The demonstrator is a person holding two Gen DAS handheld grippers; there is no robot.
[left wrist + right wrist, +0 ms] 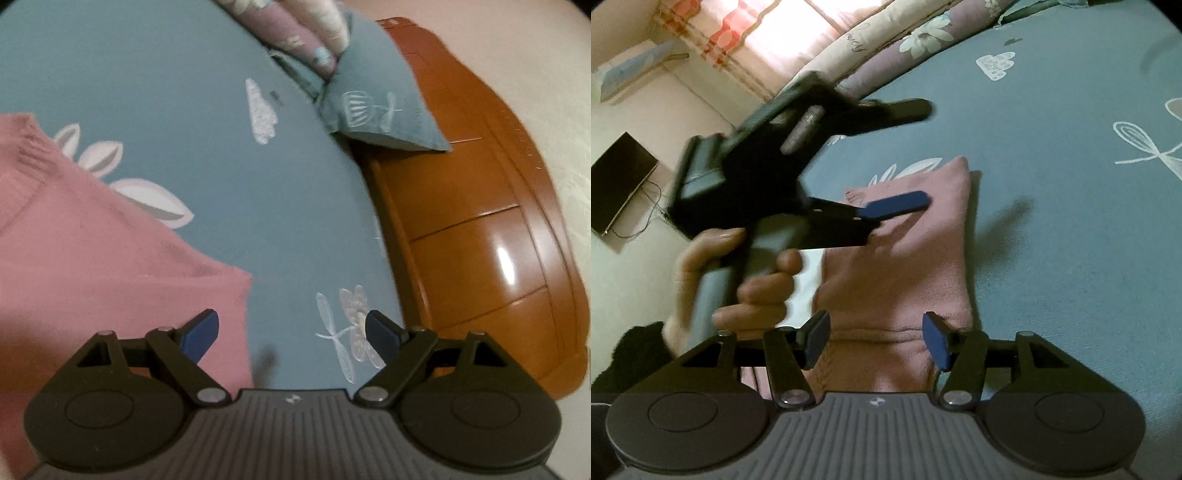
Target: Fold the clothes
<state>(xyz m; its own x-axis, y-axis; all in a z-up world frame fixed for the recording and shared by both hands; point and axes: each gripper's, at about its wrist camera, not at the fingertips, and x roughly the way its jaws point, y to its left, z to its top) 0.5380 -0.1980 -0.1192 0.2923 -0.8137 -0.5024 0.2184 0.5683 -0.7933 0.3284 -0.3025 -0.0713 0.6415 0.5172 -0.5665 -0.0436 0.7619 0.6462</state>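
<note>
On the teal bedsheet (221, 110), both the left claw (291, 334) and right claw (875, 341) gape wide, empty, above the pink garment (905, 266).

We carry 2 matching tools. Our left gripper (291, 330) has a grey ribbed body with a small white mark at its front edge, 2 black round housings beside it, and black linkage arms fixed with silver pivot screws. Its 2 fingers (199, 334) end in flat blue pads. Our right gripper (875, 341) is built the same: grey ribbed centre, small white logo, black discs, silver screws, blue-padded fingers (936, 339). Seen from the right wrist, the left tool shows a grey handle and a black frame. Our left hand (746, 284) emerges from a dark, fuzzy sleeve (639, 350).
</note>
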